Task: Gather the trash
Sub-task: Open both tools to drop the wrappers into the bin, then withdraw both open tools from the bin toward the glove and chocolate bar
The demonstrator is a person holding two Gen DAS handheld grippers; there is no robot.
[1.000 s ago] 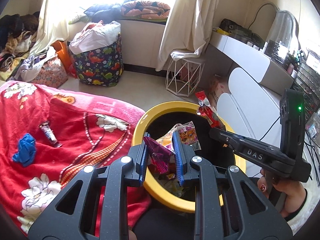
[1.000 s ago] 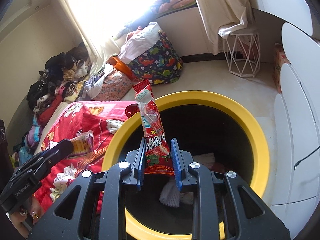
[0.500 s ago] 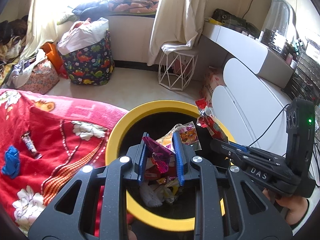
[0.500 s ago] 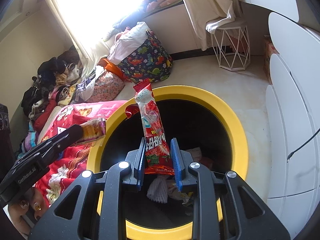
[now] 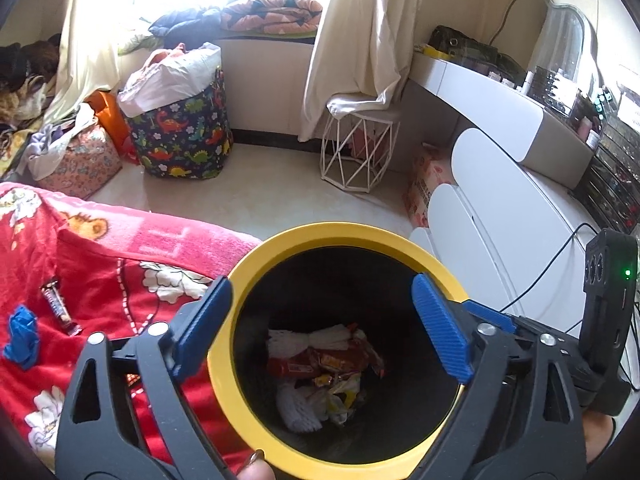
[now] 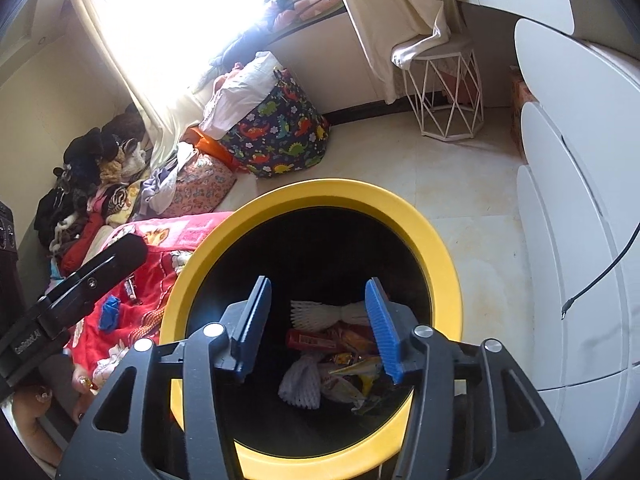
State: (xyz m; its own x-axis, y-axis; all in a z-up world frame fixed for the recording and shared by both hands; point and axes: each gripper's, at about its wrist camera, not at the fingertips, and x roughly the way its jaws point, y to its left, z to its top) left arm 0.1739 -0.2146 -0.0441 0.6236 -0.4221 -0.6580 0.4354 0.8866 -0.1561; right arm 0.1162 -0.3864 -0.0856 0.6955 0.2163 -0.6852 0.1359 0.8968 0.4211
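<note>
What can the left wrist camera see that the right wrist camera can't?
Only the left wrist view shows the white dressing table with its mirror. Only the right wrist view shows the dark clothes pile by the wall. Both show the yellow-rimmed bin with wrappers inside, the red blanket, the blue scrap, the dinosaur-print basket and the white wire stool.

Wide bin mouth (image 5: 256, 272) unobstructed, wrappers (image 5: 324, 364) low inside, bed blanket (image 5: 120, 264) touching its left, white cabinet (image 5: 500, 220) close right
</note>
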